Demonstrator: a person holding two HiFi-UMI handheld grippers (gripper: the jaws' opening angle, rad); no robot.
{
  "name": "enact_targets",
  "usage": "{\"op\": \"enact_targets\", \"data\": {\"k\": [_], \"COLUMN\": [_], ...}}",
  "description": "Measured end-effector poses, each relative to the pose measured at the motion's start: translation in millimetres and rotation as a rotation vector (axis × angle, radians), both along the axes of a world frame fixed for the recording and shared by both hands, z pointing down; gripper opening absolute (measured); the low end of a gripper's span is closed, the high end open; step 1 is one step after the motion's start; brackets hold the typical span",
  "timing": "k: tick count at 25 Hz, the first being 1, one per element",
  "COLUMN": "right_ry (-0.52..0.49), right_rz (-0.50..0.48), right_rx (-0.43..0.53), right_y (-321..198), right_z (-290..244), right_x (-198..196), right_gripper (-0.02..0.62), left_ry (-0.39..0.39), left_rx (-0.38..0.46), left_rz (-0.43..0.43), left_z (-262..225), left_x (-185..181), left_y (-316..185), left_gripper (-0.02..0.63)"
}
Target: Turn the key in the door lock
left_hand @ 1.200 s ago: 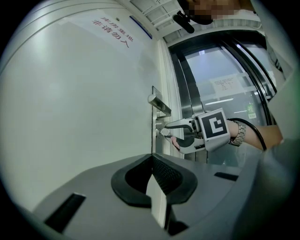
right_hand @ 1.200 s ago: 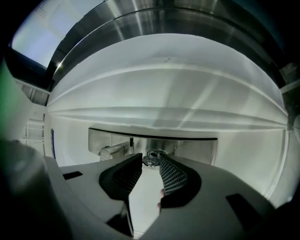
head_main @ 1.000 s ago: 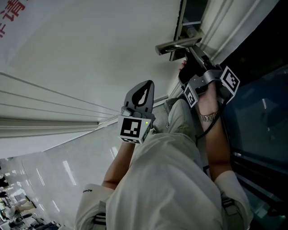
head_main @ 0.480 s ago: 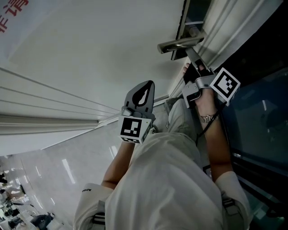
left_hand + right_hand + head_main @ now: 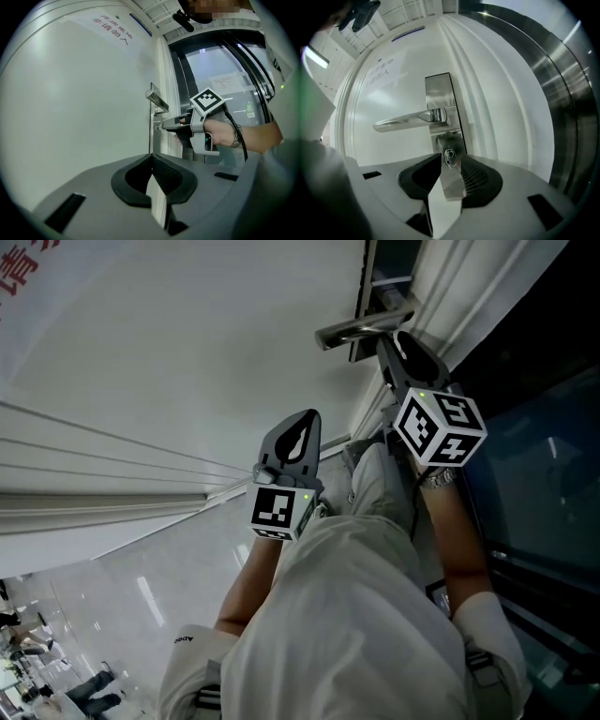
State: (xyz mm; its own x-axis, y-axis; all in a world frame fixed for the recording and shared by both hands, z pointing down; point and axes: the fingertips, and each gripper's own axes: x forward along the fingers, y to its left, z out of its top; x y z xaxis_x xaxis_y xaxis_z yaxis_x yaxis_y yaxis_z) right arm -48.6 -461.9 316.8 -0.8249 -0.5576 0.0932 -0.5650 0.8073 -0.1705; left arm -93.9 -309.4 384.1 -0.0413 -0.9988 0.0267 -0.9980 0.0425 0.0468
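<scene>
Right tongs (image 5: pixel 449 154) pinch the key (image 5: pixel 450 159) in the door lock (image 5: pixel 448 140) — left tongs (image 5: pixel 151 159) closed.

You are facing a white door frame (image 5: pixel 464 282). Left of the frame, a plain white panel (image 5: pixel 187 352) is carrying red lettering (image 5: pixel 14 263) and horizontal ridges. Right of it, dark glass (image 5: pixel 544 456) is showing a paper notice (image 5: pixel 226 82). Below the frame, a glossy pale floor (image 5: pixel 103 615) is reflecting streaks of ceiling light, with people (image 5: pixel 89 690) standing well beyond it.
</scene>
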Motion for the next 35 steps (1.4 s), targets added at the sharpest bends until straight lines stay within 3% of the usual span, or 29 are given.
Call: {"op": "enact_targets", "data": {"k": [5,10,13,23,27,31,35], "right_ry": [-0.03,-0.083,-0.127,-0.427,-0.502,-0.539,-0.5], "right_rz": [-0.032,-0.038,-0.026,0.006,0.003,-0.008,-0.022], "right_rx": [-0.058,-0.14,-0.193,-0.586,-0.687,-0.739,-0.679], "right_y": [-4.3,-6.2,-6.6,-11.2,-11.8,-12.5,-11.9], "right_z": [-1.0,-2.1,-1.1,4.4,5.2,5.5,5.0], "right_x": [-4.9,-6.7,-5.7,-0.8,-0.5,-0.3,-1.1], "right_gripper": [0.122,0.016,0.012,0.009,0.01,0.011,0.011], "left_ry": [0.004,0.01,0.009,0.009,0.011,0.013,0.013], "left_rx": [-0.006,0.005,0.004,0.004,0.002,0.003,0.003], "left_rz": [-0.012,-0.014,-0.018,-0.018,-0.02,-0.024,-0.024], "left_z": [2.5,-0.4,-0.1,-0.7,0.0,0.6,0.7], "left_x": [-4.6,-4.9,-6.3,-6.2,-6.2,-7.2,-7.1], "left_y": [0.9,-0.5,-1.2,-2.7,-1.8,-0.8,-0.5], "left_gripper": [0.008,0.008,0.009,0.009,0.009,0.009,0.008]}}
